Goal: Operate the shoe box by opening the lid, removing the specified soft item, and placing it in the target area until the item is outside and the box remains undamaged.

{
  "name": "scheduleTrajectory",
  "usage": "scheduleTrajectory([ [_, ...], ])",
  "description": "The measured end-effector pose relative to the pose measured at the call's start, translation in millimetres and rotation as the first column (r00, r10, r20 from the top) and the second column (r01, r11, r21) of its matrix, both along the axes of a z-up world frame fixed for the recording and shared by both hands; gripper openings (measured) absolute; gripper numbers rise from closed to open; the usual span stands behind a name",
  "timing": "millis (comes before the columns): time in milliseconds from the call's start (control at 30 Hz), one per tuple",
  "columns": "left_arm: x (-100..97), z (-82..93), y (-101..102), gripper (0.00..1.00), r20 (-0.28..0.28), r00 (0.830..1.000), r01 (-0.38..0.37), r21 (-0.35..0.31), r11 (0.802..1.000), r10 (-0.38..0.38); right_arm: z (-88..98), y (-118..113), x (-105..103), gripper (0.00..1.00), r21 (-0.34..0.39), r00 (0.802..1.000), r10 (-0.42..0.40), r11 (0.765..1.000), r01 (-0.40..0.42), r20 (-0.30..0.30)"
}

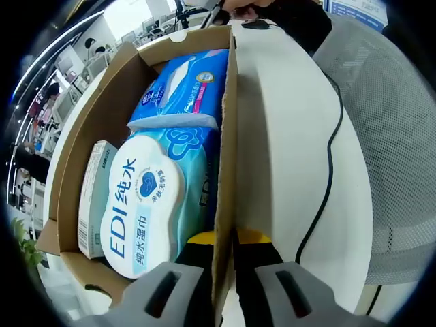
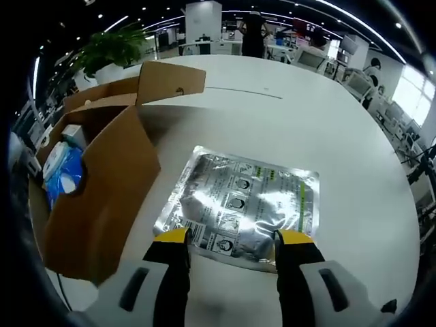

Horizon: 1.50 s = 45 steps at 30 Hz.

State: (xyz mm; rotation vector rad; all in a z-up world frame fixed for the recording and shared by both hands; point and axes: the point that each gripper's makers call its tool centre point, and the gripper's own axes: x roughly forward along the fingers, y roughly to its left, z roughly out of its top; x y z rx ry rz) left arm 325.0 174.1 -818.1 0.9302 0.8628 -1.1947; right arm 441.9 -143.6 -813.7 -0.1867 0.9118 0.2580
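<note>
White round surface (image 2: 327, 129) in an open-plan office, desks and monitors far behind, a potted plant (image 2: 112, 48) beyond the far edge. Silver foil pouch (image 2: 242, 204) lying flat on the surface, outside the box, near the edge closest to the right tongs (image 2: 231, 248); printed panels and a green stripe on its face. Probably the soft item of the task, though not certain from the print. Right tongs wide open, yellow tips apart at the pouch's near edge, holding nothing; whether the tips touch the foil cannot be told.

Cardboard shoe box (image 2: 95, 204) just beside the pouch, toward the left edge of the surface, lid flaps up and open. Inside, seen from the left gripper view: a wet-wipes pack (image 1: 146, 204) with a white oval lid, a blue-and-white soft pack (image 1: 184, 88) behind it, a slim carton (image 1: 95, 197) against the far wall. Left tongs (image 1: 225, 242) closed on the box wall (image 1: 228, 157), one tip inside, one outside, steadying it. Black cable (image 1: 330, 157) trailing over the surface beyond the wall; grey mesh chair (image 1: 388, 136) past the rim.

Risks, judged from here: a hard squeeze or a pull on the thin wall could crease or tear the cardboard; letting go carelessly could tip the box; a snag on the cable could drag it across the surface.
</note>
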Motion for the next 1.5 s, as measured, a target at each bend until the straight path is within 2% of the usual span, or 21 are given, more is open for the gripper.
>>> scheduleTrajectory([
  [400, -0.2, 0.3, 0, 0.03, 0.000, 1.000, 0.000, 0.000, 1.000, 0.000, 10.8, 8, -1, 0.48, -0.005, 1.000, 0.016, 1.000, -0.016, -0.015],
  [1500, 0.0, 0.2, 0, 0.03, 0.001, 1.000, 0.001, 0.000, 1.000, -0.001, 7.3, 3, 20, 0.48, -0.009, 0.998, 0.024, 1.000, -0.025, -0.049],
])
